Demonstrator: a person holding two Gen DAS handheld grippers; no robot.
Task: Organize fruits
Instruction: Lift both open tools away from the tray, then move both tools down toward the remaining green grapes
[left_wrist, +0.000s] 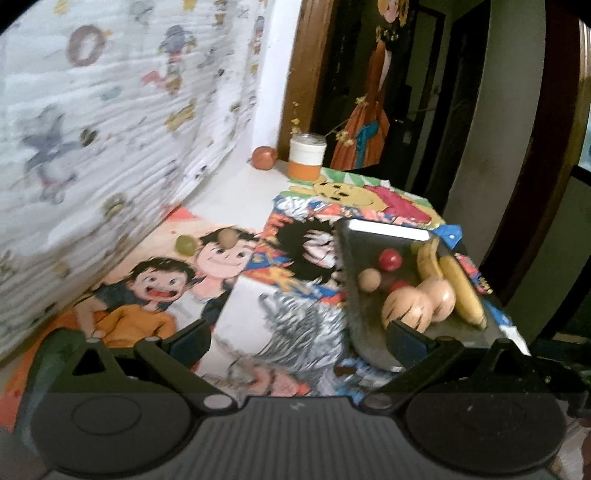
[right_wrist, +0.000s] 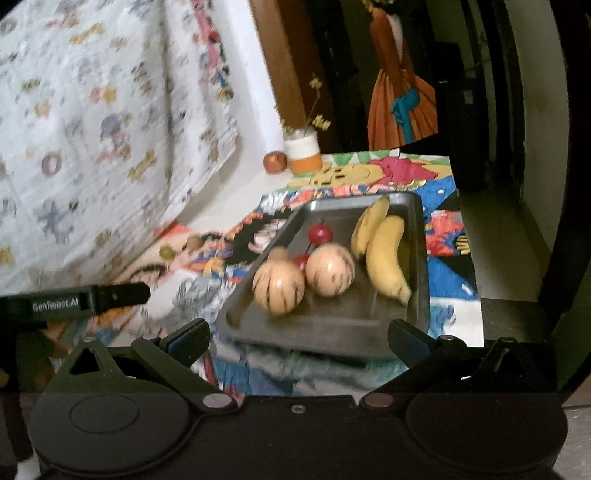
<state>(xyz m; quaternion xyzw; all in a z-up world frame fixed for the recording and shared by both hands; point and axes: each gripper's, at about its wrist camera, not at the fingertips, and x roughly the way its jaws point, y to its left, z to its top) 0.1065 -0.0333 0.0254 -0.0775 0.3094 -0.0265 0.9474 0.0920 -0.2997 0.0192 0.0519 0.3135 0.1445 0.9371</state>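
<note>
A dark metal tray (right_wrist: 419, 258) rests on the desk (left_wrist: 229, 184), which is covered with cartoon-print sheets; the tray serves as the reference point here. Inside it, two bananas (right_wrist: 380, 251) lie side by side along the wall farther from the patterned wall covering (left_wrist: 110, 110). Two pale striped melons (right_wrist: 303, 277) sit touching each other near the tray's front edge. Red cherries (right_wrist: 320, 233) lie behind the melons, and a small tan round fruit (left_wrist: 368, 280) sits against the tray wall on the covering side.

Outside the tray, on the covering side, a green grape (left_wrist: 184, 244) and a small brown fruit (left_wrist: 227, 238) lie near each other on the desk, well apart from the tray. Beyond the tray's far end, a white and orange jar (left_wrist: 306, 157) holding dried flower stems stands just beside a reddish round fruit (left_wrist: 264, 158).

The left tongs (left_wrist: 299, 341) are spread wide and hold nothing, positioned beside the tray's front corner. The right tongs (right_wrist: 299, 339) are likewise spread wide and empty, directly before the tray's front wall. The left tool's finger shows in the right wrist view, well to the covering side of the tray.
</note>
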